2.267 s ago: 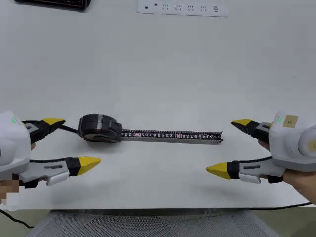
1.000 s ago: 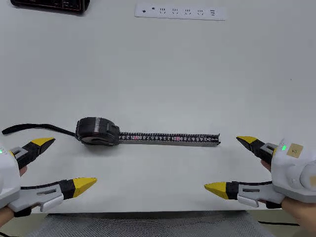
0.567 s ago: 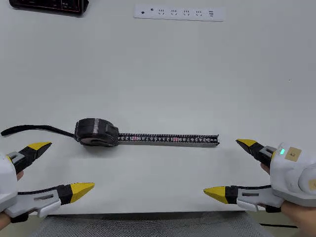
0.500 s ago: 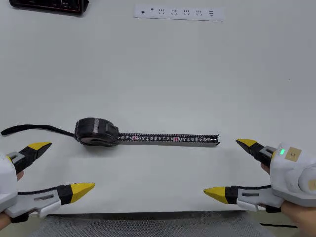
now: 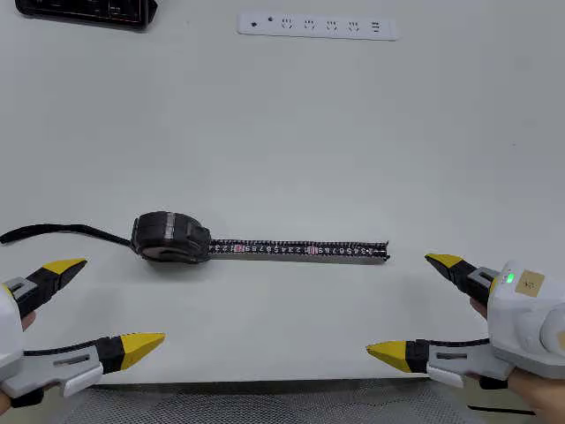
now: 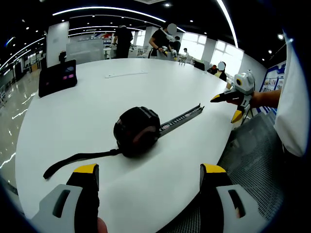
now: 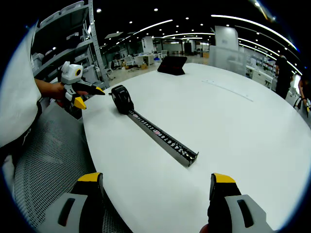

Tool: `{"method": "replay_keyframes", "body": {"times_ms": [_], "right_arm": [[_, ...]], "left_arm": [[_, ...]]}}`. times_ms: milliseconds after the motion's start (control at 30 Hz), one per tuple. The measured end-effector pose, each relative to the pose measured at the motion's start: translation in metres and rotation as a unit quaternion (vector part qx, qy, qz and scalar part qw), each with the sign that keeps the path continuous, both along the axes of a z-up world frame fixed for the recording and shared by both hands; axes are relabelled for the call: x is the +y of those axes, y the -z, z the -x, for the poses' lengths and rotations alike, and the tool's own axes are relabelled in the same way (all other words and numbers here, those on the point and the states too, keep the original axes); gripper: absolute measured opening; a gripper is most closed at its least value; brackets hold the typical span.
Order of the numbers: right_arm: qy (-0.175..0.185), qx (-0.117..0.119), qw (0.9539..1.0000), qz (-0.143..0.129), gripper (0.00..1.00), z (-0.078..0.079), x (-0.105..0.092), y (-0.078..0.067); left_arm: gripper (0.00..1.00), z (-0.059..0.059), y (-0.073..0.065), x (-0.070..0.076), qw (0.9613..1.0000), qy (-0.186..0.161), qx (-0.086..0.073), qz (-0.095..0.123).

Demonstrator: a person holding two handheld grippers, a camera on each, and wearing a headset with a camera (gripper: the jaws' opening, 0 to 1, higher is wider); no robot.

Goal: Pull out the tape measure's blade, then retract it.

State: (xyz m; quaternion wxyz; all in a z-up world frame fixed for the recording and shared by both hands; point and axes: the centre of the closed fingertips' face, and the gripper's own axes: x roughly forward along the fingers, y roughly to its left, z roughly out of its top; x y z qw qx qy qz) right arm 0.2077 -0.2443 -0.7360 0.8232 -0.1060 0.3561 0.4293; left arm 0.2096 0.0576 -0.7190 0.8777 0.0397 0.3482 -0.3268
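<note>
A black tape measure point(image 5: 171, 238) lies on the white table point(image 5: 291, 132), its blade point(image 5: 300, 250) pulled out to the right and flat on the surface. A black wrist strap point(image 5: 53, 232) trails left from the case. My left gripper point(image 5: 99, 305) is open near the front edge, left of and nearer than the case, holding nothing. My right gripper point(image 5: 415, 306) is open just right of the blade's end hook point(image 5: 385, 253), apart from it. The left gripper view shows the case point(image 6: 137, 131) ahead between the jaws; the right gripper view shows the blade point(image 7: 160, 137) running away.
A white power strip point(image 5: 316, 25) lies at the far edge and a black device point(image 5: 84, 9) at the far left corner. A grey mesh mat point(image 5: 265, 405) runs below the table's front edge. People stand in the room beyond the table.
Both grippers have drawn back toward the table's front edge and away from the tape measure. The tape measure and its extended blade lie as before; the camera has shifted slightly.
</note>
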Motion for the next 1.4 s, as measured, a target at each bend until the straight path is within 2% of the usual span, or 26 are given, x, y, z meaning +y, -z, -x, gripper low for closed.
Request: {"method": "replay_keyframes", "body": {"times_ms": [433,1400], "right_arm": [[-0.001,0.000,1.0000,0.000,0.90,0.0028,0.0015,-0.0011],[-0.005,0.007,1.0000,0.001,0.90,0.0052,0.0029,0.0024]], "left_arm": [[0.83,0.0007,-0.0048,0.0056,1.0000,-0.005,-0.001,-0.001],[0.83,-0.0012,-0.0048,-0.0007,1.0000,-0.004,0.000,0.004]]}}
